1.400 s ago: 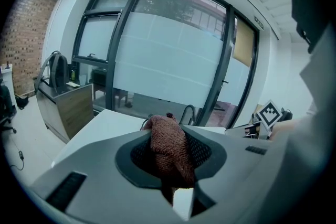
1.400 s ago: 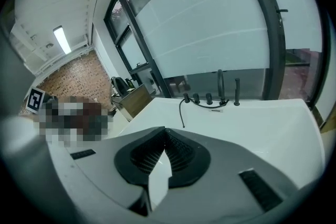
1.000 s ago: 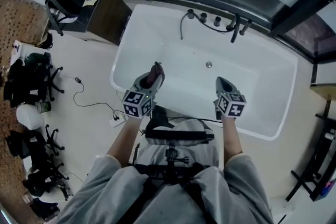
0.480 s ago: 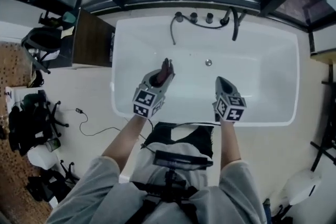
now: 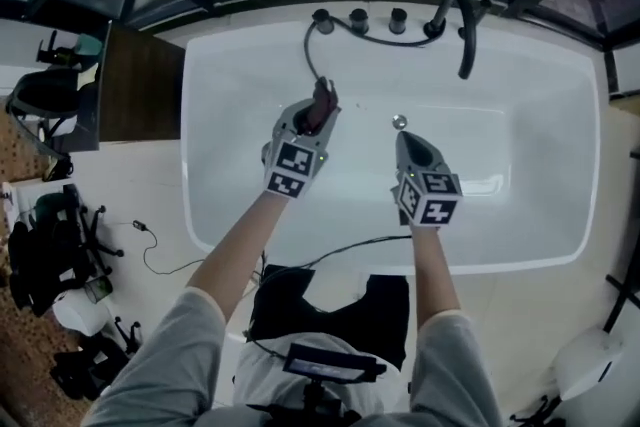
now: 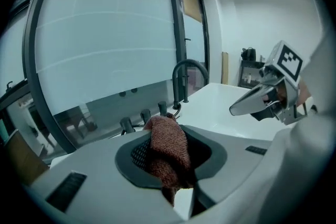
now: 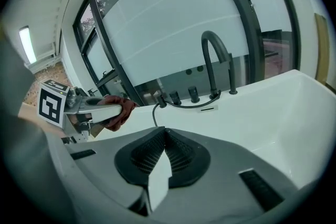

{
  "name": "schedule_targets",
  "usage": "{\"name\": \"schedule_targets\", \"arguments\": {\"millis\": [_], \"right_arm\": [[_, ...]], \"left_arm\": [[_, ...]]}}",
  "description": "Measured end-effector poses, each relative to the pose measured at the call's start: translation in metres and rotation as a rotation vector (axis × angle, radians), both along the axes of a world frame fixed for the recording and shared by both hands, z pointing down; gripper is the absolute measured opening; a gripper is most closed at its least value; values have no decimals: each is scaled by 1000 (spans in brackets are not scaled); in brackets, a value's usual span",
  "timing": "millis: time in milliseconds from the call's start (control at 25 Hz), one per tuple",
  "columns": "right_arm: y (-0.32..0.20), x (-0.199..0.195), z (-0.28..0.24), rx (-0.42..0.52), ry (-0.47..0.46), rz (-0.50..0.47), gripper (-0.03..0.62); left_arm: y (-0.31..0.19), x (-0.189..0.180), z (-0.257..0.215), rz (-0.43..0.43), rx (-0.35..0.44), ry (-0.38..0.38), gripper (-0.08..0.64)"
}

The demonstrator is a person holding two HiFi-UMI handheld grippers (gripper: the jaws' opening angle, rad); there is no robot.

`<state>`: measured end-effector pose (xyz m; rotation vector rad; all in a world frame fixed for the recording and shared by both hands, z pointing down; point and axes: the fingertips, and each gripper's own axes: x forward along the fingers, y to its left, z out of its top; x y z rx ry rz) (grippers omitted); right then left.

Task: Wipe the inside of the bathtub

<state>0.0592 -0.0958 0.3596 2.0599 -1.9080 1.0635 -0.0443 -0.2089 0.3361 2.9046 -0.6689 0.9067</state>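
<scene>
The white bathtub (image 5: 230, 165) fills the middle of the head view, with its drain (image 5: 399, 122) on the floor. My left gripper (image 5: 318, 107) hangs over the tub's left half, shut on a reddish-brown cloth (image 5: 321, 101). In the left gripper view the cloth (image 6: 169, 157) bulges between the pads. My right gripper (image 5: 405, 143) hovers just below the drain, jaws together and holding nothing. In the right gripper view its pads (image 7: 178, 157) meet at the tip, and the left gripper with the cloth (image 7: 121, 112) shows at left.
A black curved faucet (image 5: 463, 35), three knobs (image 5: 360, 16) and a shower hose (image 5: 312, 60) line the tub's far rim under the window. A dark wooden cabinet (image 5: 140, 85) stands left of the tub. Chairs and a cable (image 5: 150, 240) lie on the floor at left.
Both grippers have moved forward over the tub toward the faucet side, the left one still carrying the cloth. The head view has shifted so the tub fills more of the frame.
</scene>
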Motion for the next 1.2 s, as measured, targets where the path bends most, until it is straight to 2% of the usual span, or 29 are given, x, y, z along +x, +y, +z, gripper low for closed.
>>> {"name": "schedule_targets", "arguments": {"millis": [160,360,560,920,1200], "right_arm": [[-31,15,47,30,-7,15,8],[-62,35,99,59,21,42,8],[-83,49,145,76,34,69,8],[-107,69,186,126,30,40,8],[-105,89,197,143,40,41,8]], "left_arm": [[-31,38,55,-30,18,-11,100],[-69,79,117,-94,7,17,98],[-102,104,169,-162,10,53,100],[-145,127,207,-235,51,119,100],[-153,143,211,-251,56,208,98]]}}
